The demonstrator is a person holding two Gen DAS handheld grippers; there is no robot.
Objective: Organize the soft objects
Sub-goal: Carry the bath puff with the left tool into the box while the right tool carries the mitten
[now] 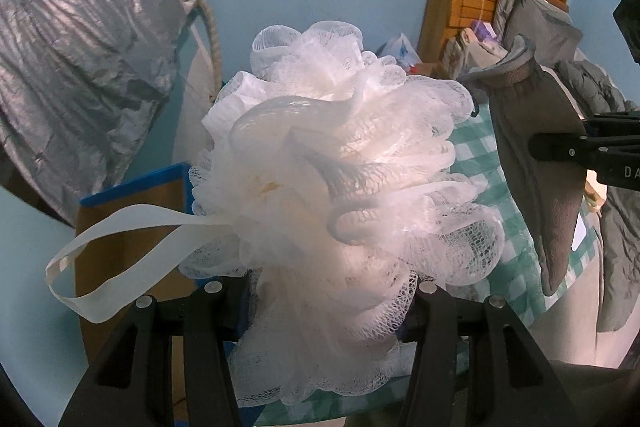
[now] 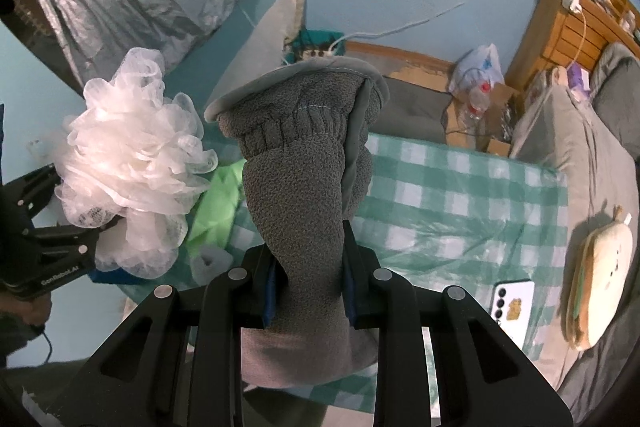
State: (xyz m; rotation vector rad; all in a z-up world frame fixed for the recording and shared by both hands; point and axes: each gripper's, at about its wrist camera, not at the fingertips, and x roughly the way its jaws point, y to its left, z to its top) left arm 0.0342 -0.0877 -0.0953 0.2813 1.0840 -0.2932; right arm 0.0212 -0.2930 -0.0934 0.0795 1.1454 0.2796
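Note:
My left gripper (image 1: pixel 332 291) is shut on a white mesh bath pouf (image 1: pixel 340 179) and holds it in the air; its ribbon loop (image 1: pixel 104 259) hangs to the left. The pouf also shows at the left of the right wrist view (image 2: pixel 132 163). My right gripper (image 2: pixel 308 287) is shut on a grey fleece glove (image 2: pixel 304 163), cuff up, above the green checked cloth (image 2: pixel 460 195). The glove also shows at the right of the left wrist view (image 1: pixel 548 163), to the right of the pouf.
A cardboard box with a blue rim (image 1: pixel 132 187) stands below the pouf. A light green soft thing (image 2: pixel 216 203) lies beside the cloth. A phone (image 2: pixel 514 303) and a toast-shaped plush (image 2: pixel 600 267) lie at the right. A wooden headboard (image 2: pixel 580 27) and grey bedding (image 2: pixel 592 147) stand behind.

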